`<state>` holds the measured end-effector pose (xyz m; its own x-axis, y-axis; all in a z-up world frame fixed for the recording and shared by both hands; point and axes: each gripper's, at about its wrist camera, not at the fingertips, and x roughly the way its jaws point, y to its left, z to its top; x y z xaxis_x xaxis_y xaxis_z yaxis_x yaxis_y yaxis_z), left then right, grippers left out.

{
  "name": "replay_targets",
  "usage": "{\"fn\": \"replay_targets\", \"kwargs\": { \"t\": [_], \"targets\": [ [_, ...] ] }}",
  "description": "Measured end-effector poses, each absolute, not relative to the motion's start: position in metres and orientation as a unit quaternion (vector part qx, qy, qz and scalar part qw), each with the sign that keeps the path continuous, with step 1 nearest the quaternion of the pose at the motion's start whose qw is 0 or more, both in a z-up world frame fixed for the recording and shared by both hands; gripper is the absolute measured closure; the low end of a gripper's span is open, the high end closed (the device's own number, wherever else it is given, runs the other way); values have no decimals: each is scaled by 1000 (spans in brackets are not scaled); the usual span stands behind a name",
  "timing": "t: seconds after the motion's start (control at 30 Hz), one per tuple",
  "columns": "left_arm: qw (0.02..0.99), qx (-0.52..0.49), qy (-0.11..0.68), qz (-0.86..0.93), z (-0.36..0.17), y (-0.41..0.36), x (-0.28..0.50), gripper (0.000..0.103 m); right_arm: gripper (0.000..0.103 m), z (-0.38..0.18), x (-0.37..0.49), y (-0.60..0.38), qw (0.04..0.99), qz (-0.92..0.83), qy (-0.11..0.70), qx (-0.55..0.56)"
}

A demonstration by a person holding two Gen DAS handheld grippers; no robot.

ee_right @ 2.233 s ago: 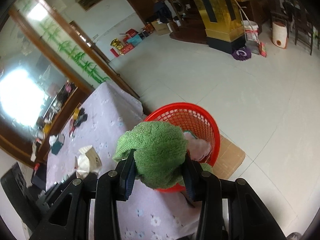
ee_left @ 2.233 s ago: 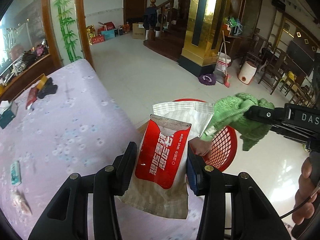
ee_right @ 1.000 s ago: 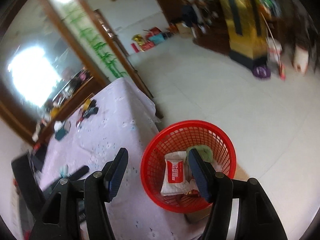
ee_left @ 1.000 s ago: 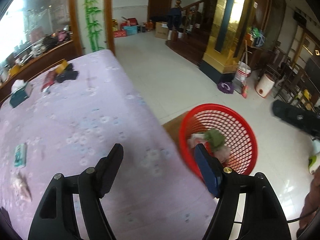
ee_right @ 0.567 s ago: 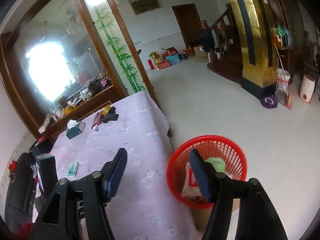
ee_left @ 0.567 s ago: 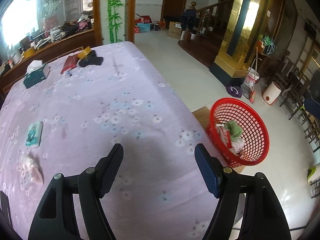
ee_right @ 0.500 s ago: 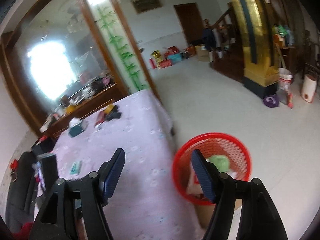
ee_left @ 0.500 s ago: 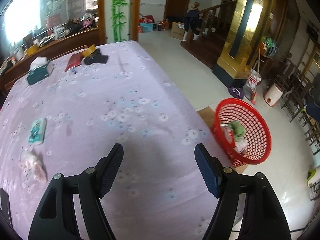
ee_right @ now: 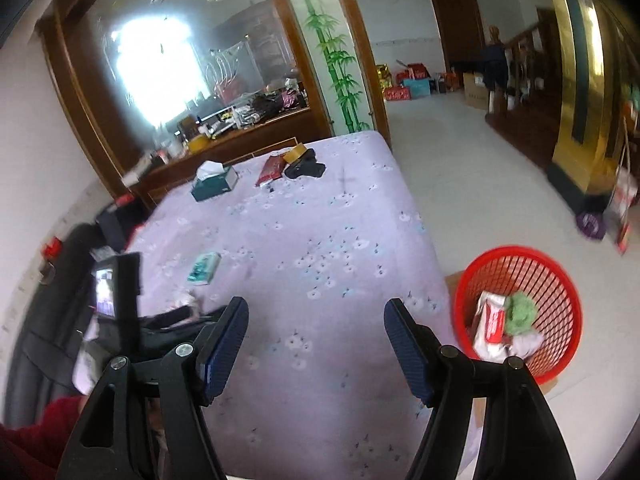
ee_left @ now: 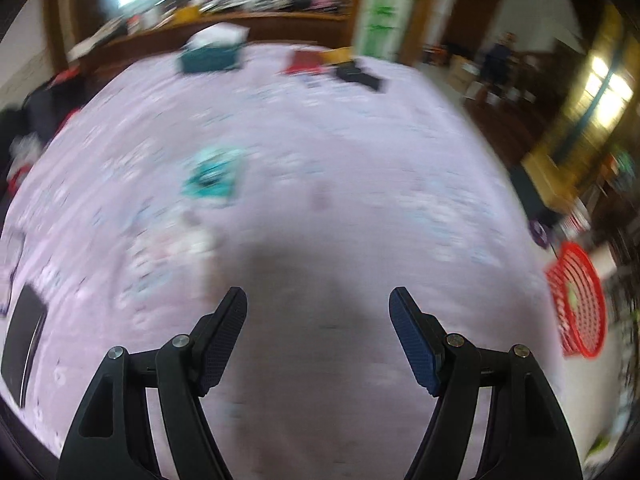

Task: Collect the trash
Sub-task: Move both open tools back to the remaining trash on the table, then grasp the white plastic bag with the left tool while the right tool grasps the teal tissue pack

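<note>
- The table point(ee_right: 328, 240) with its lilac flowered cloth spreads ahead of both hand-held grippers.
- Red basket point(ee_right: 552, 280), right of the right hand-held gripper point(ee_right: 316, 338), holds a green cloth point(ee_right: 520, 312) and a red wipe packet point(ee_right: 492, 320).
- Left hand-held gripper point(ee_left: 318, 330) and right: both spread wide, holding nothing.
- Teal packet point(ee_right: 205, 267) lies ahead-left; a crumpled tissue point(ee_left: 176, 246) nearer.

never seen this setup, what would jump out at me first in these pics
The bright red basket on the floor beside the table, holding a green cloth and a red-and-white wet wipe pack. Then the lilac floral tablecloth filling both views, a small teal packet lying near its middle. Both the left gripper and right gripper are open and empty.
</note>
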<state>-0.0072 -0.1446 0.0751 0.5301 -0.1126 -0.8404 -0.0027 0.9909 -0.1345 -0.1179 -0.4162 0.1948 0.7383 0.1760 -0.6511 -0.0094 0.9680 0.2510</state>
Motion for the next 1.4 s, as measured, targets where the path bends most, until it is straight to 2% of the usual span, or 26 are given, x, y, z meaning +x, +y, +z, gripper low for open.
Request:
{"fn": "replay_targets", "kwargs": {
  "t": [0.2,0.47,0.5,0.53,0.77,1.03,1.4],
  "targets": [
    [855,-118,502,51,53,-75,13,31,28,191,-100,-397,925,40,368,90],
    [840,-119,527,56,27,-60,53,31,28,191,-84,-378,917,76,380,98],
    [838,-115,530,56,22,-60,57,34,28,192,-82,-375,916,79,381,99],
    [837,-115,532,53,19,-60,59,43,28,192,-79,-373,915,82,383,98],
    [855,-82,511,16,19,-66,54,56,28,188,-53,-347,904,107,404,97],
    [869,-77,488,10,35,-32,14,56,28,160,10,-295,873,153,449,119],
    [883,-57,462,51,56,27,-32,56,28,83,118,-184,825,174,522,128]
  ]
}}
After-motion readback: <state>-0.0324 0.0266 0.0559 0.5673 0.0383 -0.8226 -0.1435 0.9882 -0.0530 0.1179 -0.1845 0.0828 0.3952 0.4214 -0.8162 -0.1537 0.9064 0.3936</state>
